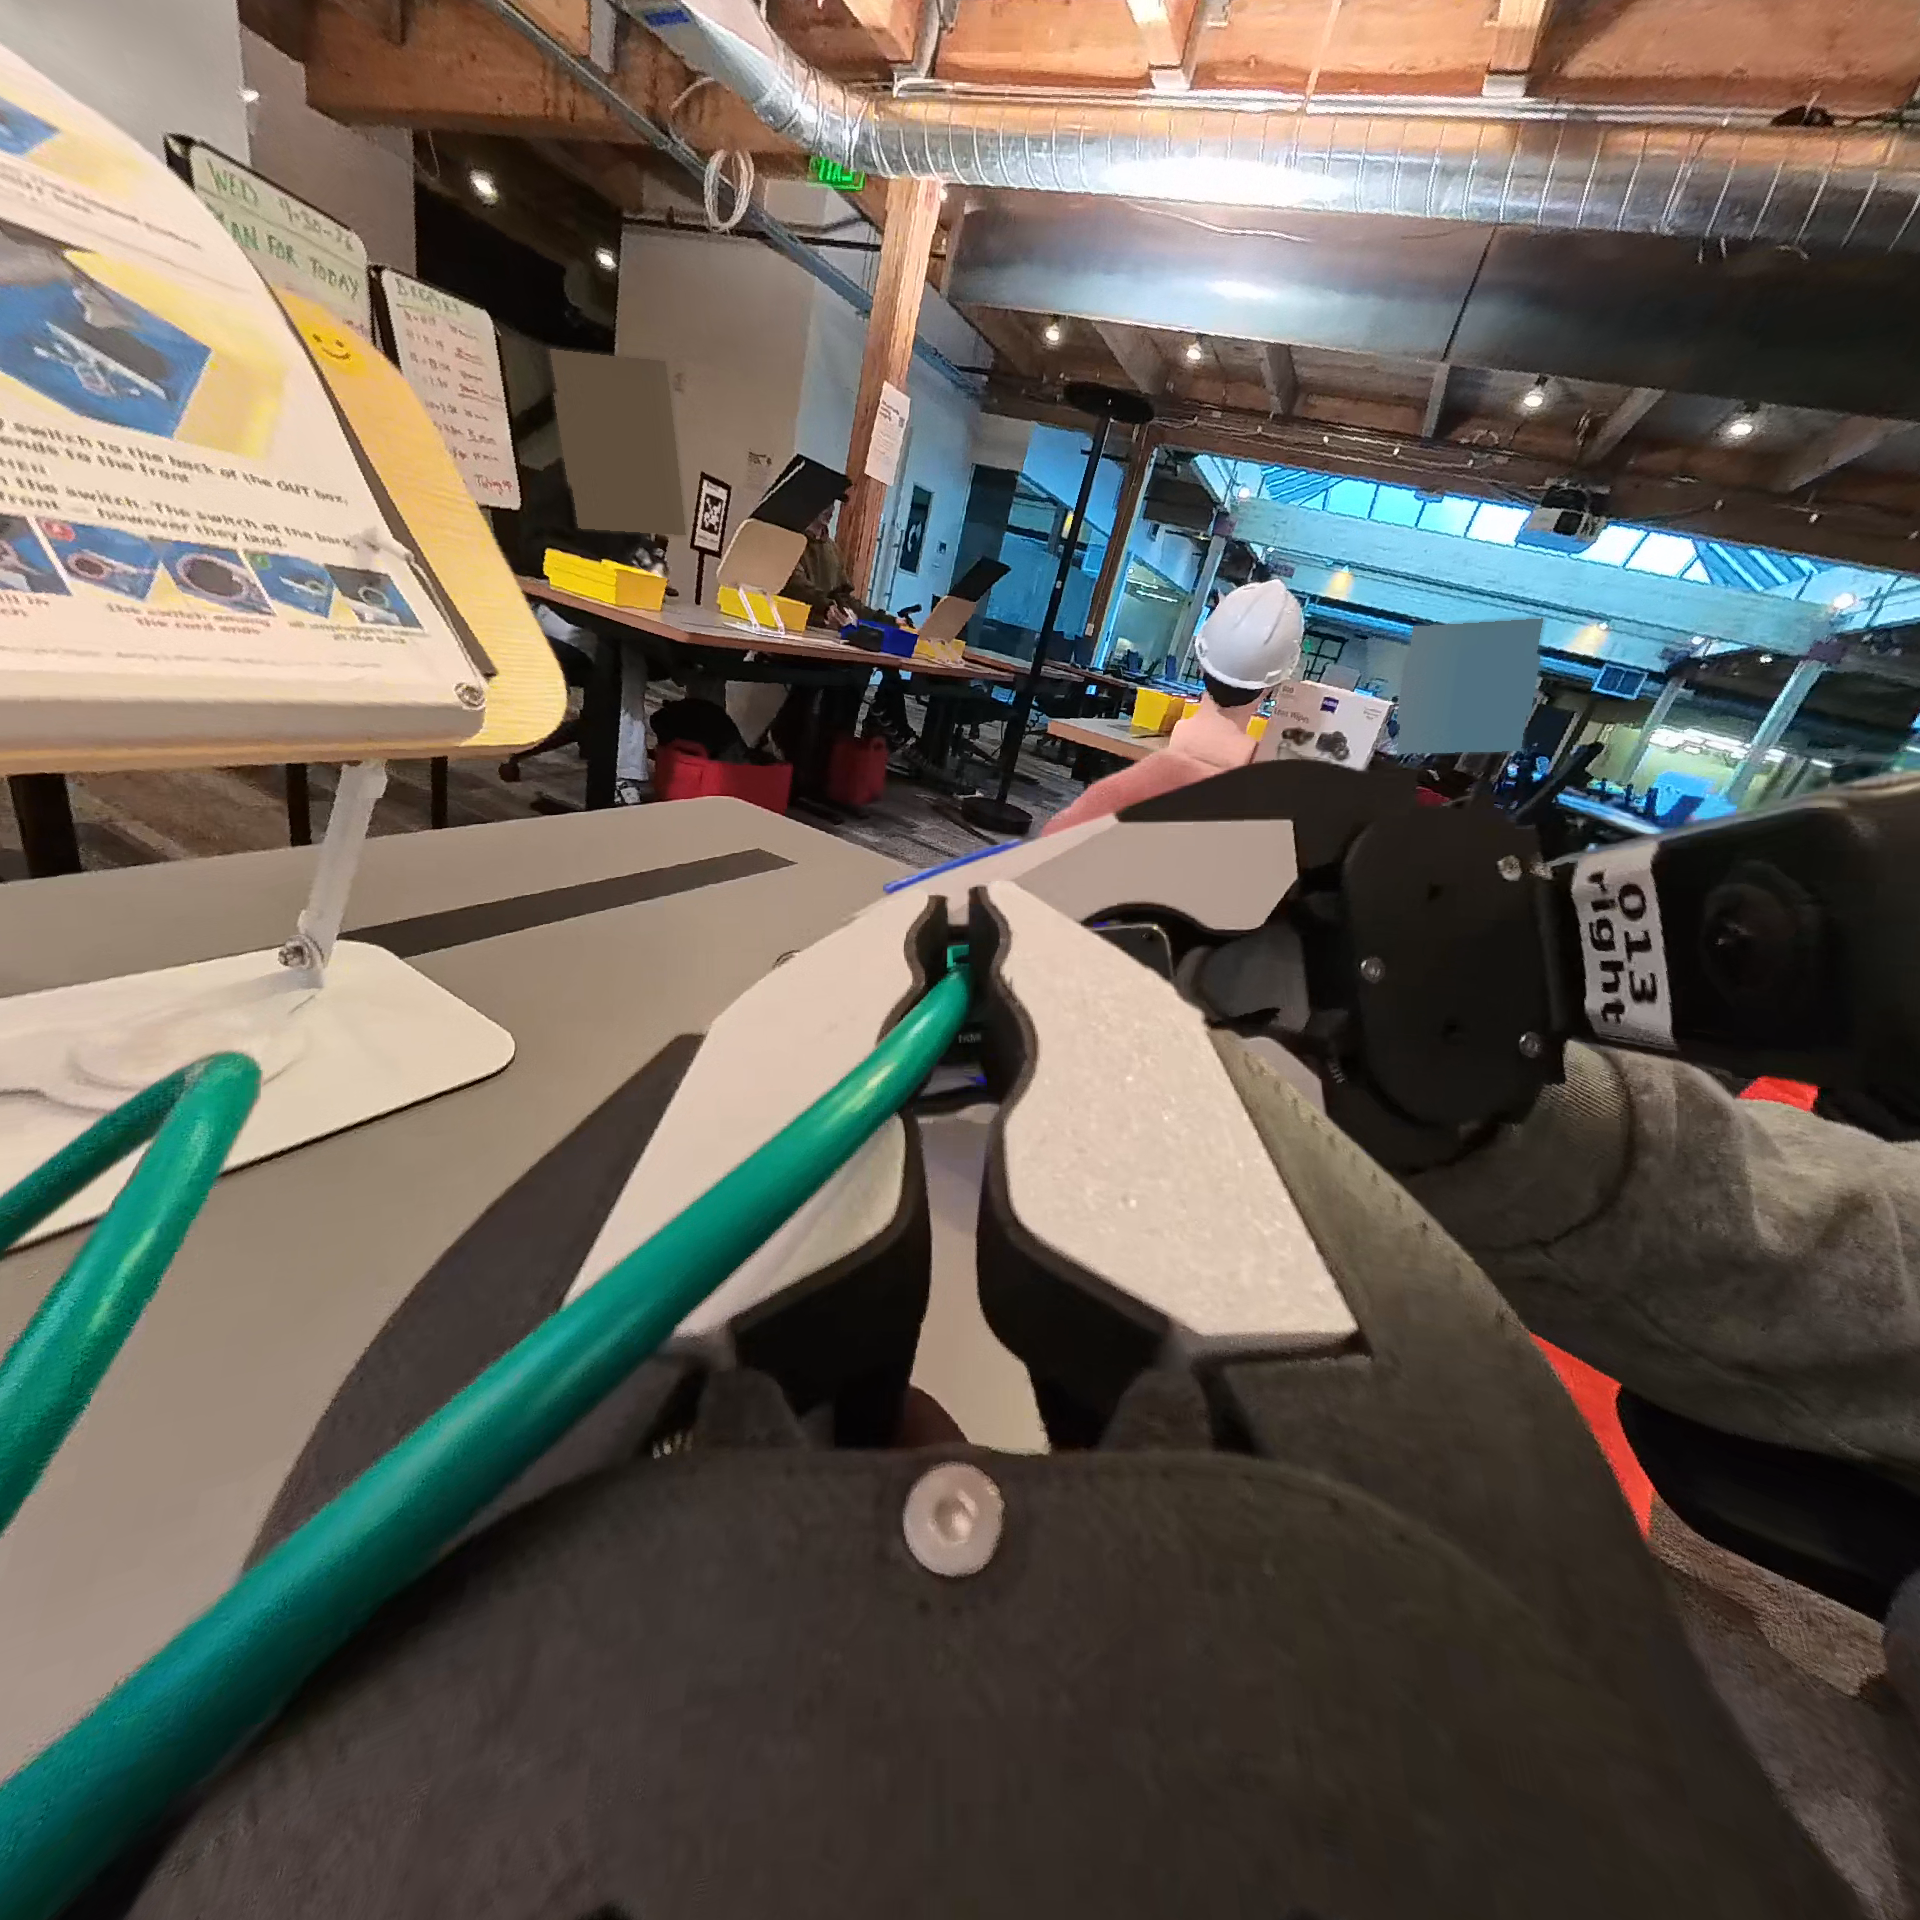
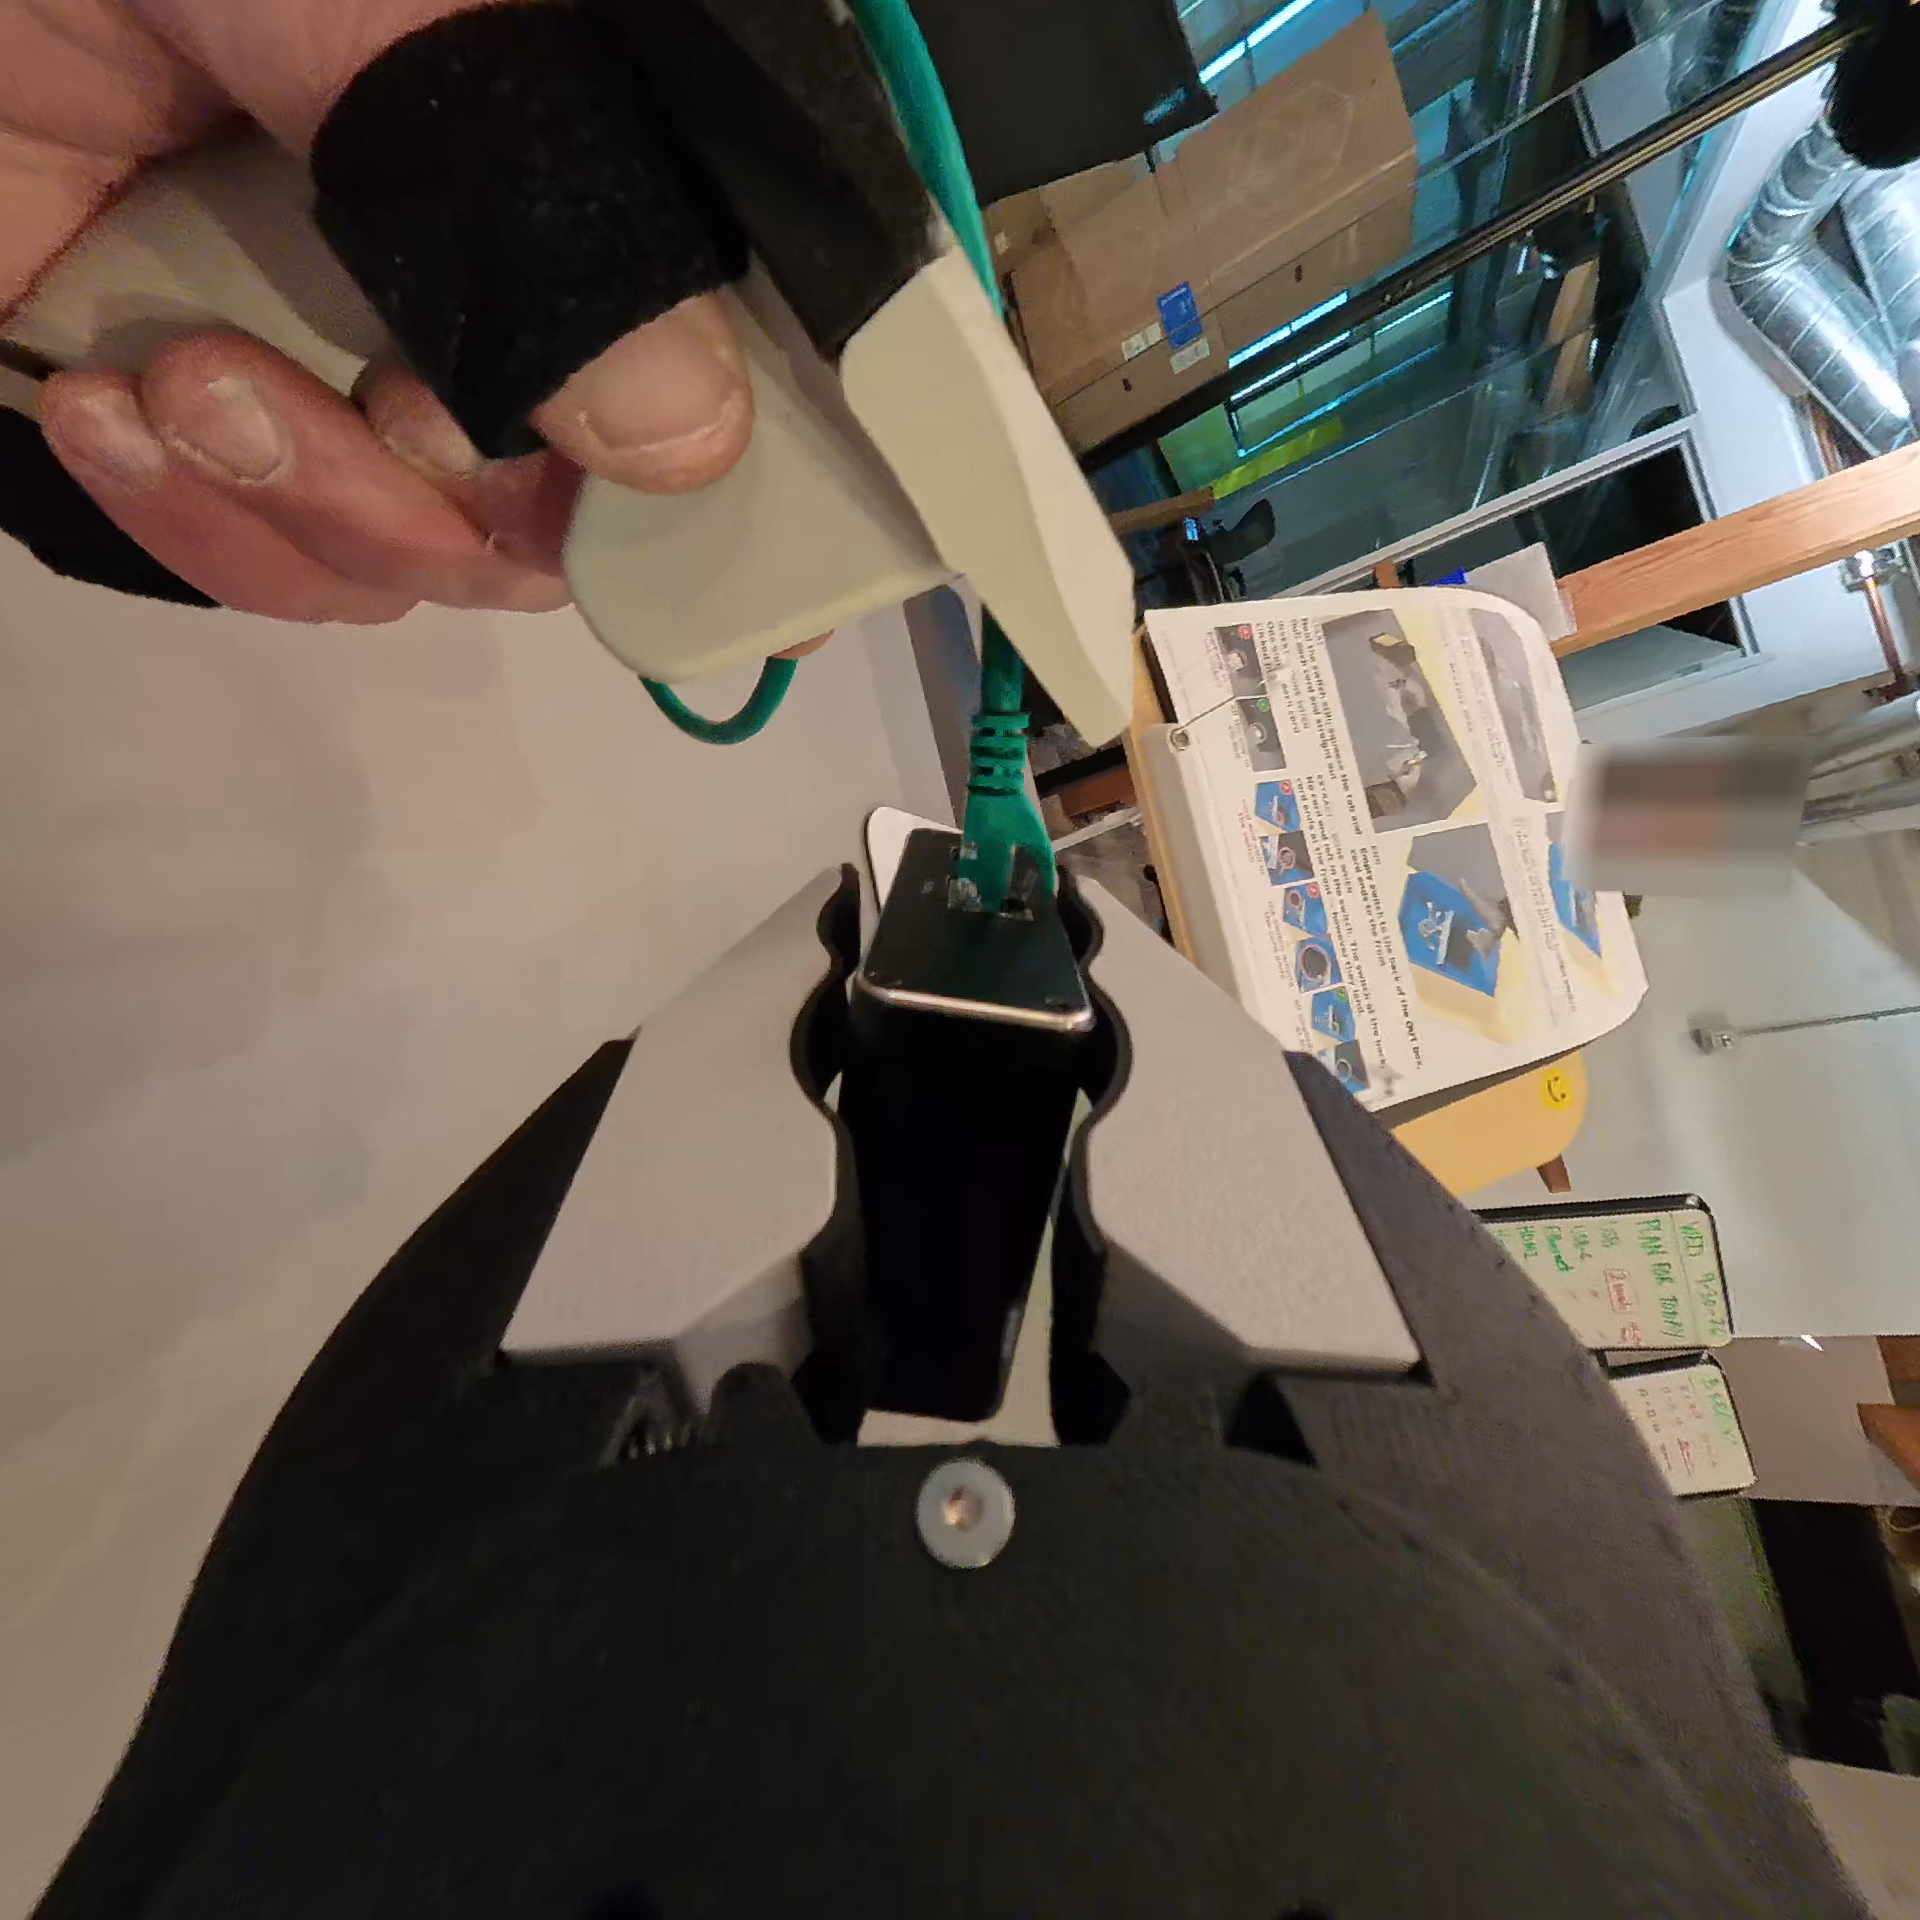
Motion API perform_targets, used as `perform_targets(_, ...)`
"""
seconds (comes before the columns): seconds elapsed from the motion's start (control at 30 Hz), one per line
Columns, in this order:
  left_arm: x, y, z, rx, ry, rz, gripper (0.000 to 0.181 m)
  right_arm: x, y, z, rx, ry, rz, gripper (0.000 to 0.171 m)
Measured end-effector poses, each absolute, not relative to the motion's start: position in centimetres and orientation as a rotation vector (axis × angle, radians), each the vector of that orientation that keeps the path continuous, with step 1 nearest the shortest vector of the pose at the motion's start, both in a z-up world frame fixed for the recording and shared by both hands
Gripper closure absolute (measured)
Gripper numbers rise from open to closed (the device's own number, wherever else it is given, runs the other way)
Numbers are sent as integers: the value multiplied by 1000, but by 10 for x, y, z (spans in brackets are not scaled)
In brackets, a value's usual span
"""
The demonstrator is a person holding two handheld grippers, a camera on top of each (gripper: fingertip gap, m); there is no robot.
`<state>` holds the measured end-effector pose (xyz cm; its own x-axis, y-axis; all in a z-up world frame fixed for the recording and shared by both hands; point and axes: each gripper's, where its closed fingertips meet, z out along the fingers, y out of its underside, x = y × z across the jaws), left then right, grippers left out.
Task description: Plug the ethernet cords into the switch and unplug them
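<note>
My right gripper [image 2: 966,904] is shut on a black ethernet switch [image 2: 966,1091] and holds it above the table with its port face pointing away. A green ethernet cord [image 2: 997,758] has its plug sitting in one of the ports. My left gripper [image 1: 961,914] is shut on the same green cord [image 1: 623,1278] just behind the plug, and the cord trails back to the lower left in a loop. The left gripper [image 2: 977,644] comes in from the top of the right wrist view. The right gripper [image 1: 1164,873] and a sliver of the switch [image 1: 1138,945] show in the left wrist view.
A printed instruction sheet [image 1: 208,468] on a white stand [image 1: 343,1029] stands at the left of the grey table [image 1: 582,914]; it also shows in the right wrist view [image 2: 1403,831]. A person's hand [image 2: 260,468] holds the left gripper. Other work tables stand beyond.
</note>
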<state>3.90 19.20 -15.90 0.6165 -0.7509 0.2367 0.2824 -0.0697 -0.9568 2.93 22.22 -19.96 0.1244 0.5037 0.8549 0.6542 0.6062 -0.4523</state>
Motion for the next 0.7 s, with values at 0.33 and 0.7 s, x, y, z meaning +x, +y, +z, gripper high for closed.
perform_targets(0.33,9,204,-155,-1369,291,-981,178,34,199,-193,-998,-1581,85,134)
perform_targets(0.7,-19,196,-130,-1274,242,-1166,179,63,204,-182,-1086,-1574,209,132)
